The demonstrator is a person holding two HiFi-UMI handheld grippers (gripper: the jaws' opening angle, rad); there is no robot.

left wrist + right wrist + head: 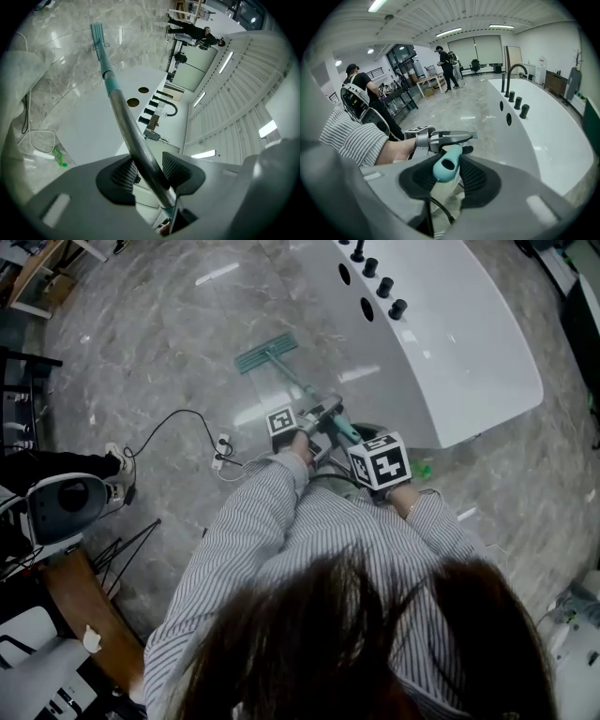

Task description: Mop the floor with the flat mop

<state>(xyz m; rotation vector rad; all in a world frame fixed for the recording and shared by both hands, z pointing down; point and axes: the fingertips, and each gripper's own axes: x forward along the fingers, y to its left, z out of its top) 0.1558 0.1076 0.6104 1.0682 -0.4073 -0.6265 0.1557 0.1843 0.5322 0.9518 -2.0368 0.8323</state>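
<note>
The flat mop's teal head lies on the grey marble floor ahead of me, beside the white tub. Its pole slants back toward both grippers. My left gripper is shut on the metal pole, which passes between the ribbed pads. Just behind it, my right gripper is shut on the teal handle end. The left gripper and a striped sleeve show in the right gripper view.
A long white tub with black taps stands close on the right. A cable and power strip lie on the floor at left, near a chair. A green bottle lies by the tub. Two people stand farther off.
</note>
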